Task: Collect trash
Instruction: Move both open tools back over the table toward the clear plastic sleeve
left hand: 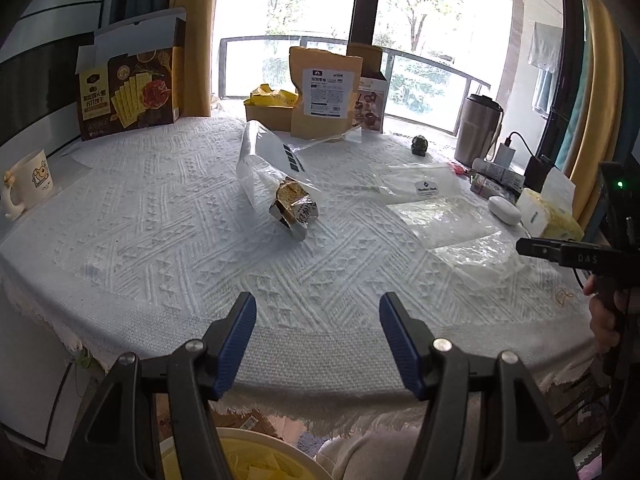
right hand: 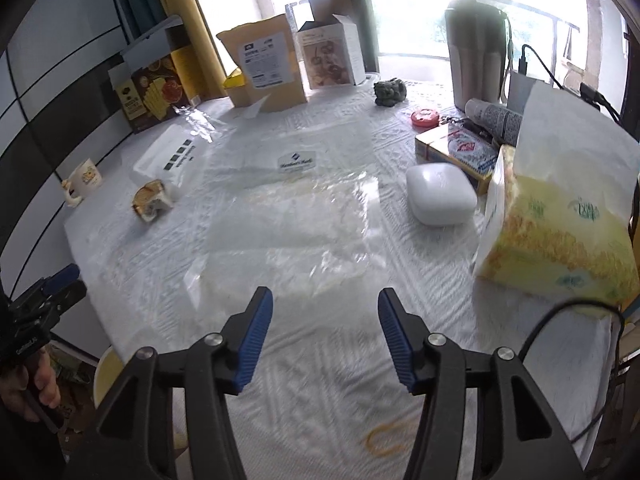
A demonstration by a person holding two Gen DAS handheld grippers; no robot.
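Observation:
A white-and-clear plastic bag [left hand: 276,160] lies mid-table with a crumpled gold snack wrapper [left hand: 294,208] at its mouth; in the right wrist view the wrapper [right hand: 150,200] sits far left. Flat clear plastic bags [left hand: 452,216] are spread over the right side of the tablecloth. My left gripper [left hand: 318,304] hangs open over the near table edge with nothing between its fingers. My right gripper [right hand: 325,296] is open just above the near edge of the clear bags [right hand: 288,220], holding nothing. A yellow bin [left hand: 256,460] stands below the table edge.
Along the back stand a cracker box [left hand: 128,92], a kraft pouch [left hand: 324,92] and a steel flask [left hand: 478,130]. A mug [left hand: 30,180] sits far left. A tissue pack [right hand: 560,216], a white case [right hand: 440,194] and a rubber band [right hand: 384,440] lie at the right.

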